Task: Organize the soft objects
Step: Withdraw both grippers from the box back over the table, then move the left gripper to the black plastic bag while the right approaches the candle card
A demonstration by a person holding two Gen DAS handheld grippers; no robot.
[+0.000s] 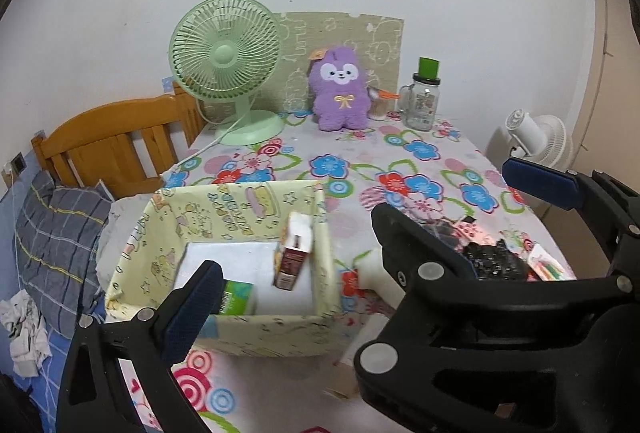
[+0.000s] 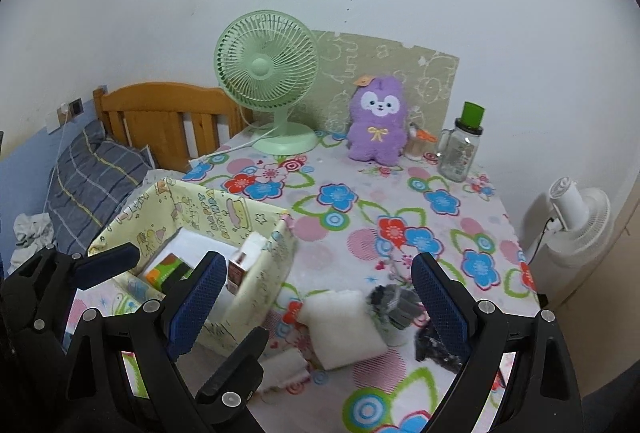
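Note:
A pale yellow fabric box (image 1: pixel 224 209) (image 2: pixel 188 209) stands at the table's near left and holds a brown carton (image 1: pixel 290 261) and a green packet (image 2: pixel 166 269). To its right lie a white folded pad (image 2: pixel 344 325), a grey knitted piece (image 2: pixel 396 303), a dark glittery piece (image 1: pixel 496 261) (image 2: pixel 434 349) and a small white roll (image 2: pixel 286 365). A purple plush (image 1: pixel 340 93) (image 2: pixel 376 121) sits at the back. My left gripper (image 1: pixel 320 273) hangs open over the box's right wall. My right gripper (image 2: pixel 320 265) (image 1: pixel 444 189) is open above the white pad, holding nothing, and hides the left one's right finger.
A green desk fan (image 1: pixel 224 61) and a glass jar with a green lid (image 1: pixel 424 101) stand at the back of the flowered tablecloth (image 2: pixel 400 201). A wooden headboard (image 1: pixel 108 141) and a checked pillow (image 1: pixel 56 233) lie left. A white floor fan (image 2: pixel 576 221) is beyond the right edge.

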